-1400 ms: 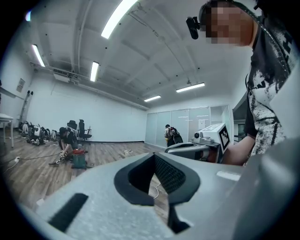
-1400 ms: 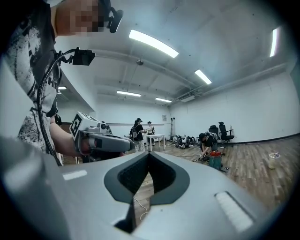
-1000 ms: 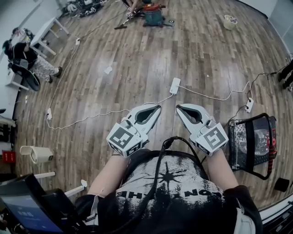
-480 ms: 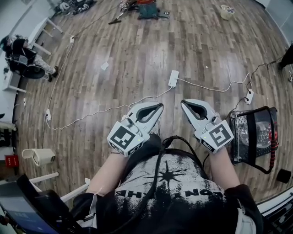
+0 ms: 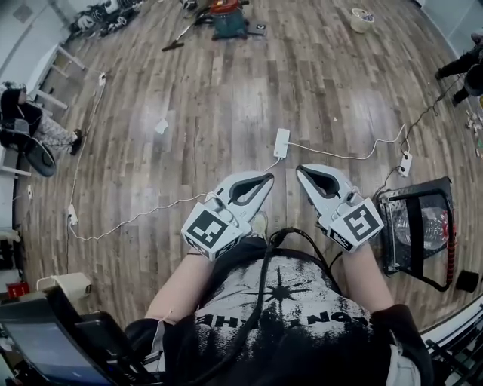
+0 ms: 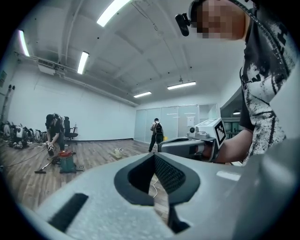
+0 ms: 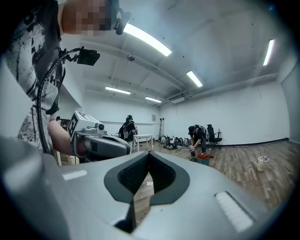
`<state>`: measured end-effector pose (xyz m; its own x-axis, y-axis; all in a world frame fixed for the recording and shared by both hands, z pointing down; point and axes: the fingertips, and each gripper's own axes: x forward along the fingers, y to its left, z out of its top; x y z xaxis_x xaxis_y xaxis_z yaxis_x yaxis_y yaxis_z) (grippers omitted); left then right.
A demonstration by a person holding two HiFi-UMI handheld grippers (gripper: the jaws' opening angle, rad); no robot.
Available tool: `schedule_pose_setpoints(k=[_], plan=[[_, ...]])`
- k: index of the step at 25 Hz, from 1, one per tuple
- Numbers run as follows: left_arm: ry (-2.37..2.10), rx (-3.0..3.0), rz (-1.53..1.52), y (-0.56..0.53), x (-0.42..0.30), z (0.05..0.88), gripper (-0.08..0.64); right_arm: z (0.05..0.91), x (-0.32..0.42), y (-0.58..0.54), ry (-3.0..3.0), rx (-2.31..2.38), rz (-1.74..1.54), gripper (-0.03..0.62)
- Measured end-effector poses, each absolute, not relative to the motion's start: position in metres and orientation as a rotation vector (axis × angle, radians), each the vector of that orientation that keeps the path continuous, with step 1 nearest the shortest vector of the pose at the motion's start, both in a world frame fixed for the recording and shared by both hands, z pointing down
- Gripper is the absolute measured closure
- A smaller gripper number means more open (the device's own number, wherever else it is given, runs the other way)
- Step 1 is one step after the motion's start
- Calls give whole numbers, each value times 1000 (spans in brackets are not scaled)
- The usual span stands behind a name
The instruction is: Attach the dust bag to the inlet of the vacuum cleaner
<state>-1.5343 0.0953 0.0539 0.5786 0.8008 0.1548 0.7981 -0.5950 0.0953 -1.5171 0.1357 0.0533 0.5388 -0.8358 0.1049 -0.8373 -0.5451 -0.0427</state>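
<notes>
The left gripper (image 5: 266, 181) and right gripper (image 5: 302, 172) are pressed together, empty; the vacuum cleaner (image 5: 226, 16) sits far off (bag unseen, probably floppy; grip its collar).

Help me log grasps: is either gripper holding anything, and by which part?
Nothing is held: the left gripper and the right gripper are both shut and empty, above the wooden floor.

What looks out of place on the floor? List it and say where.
White cables with a power strip trail loose across the wood floor just ahead, a likely trip hazard. A white scrap lies further left. Nothing looks spilled.
</notes>
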Motion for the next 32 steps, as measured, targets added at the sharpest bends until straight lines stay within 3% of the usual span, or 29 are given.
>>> schedule_pose_setpoints(k=[14, 25, 32], plan=[[1593, 2684, 223, 47, -1436, 61, 560, 50, -1418, 75, -1326, 2750, 143, 584], [1594, 2640, 226, 47, -1388, 67, 560, 58, -1380, 90, -1242, 2762, 176, 584], [1555, 2664, 271, 69, -1328, 72, 560, 64, -1316, 112, -1291, 2765, 175, 584]])
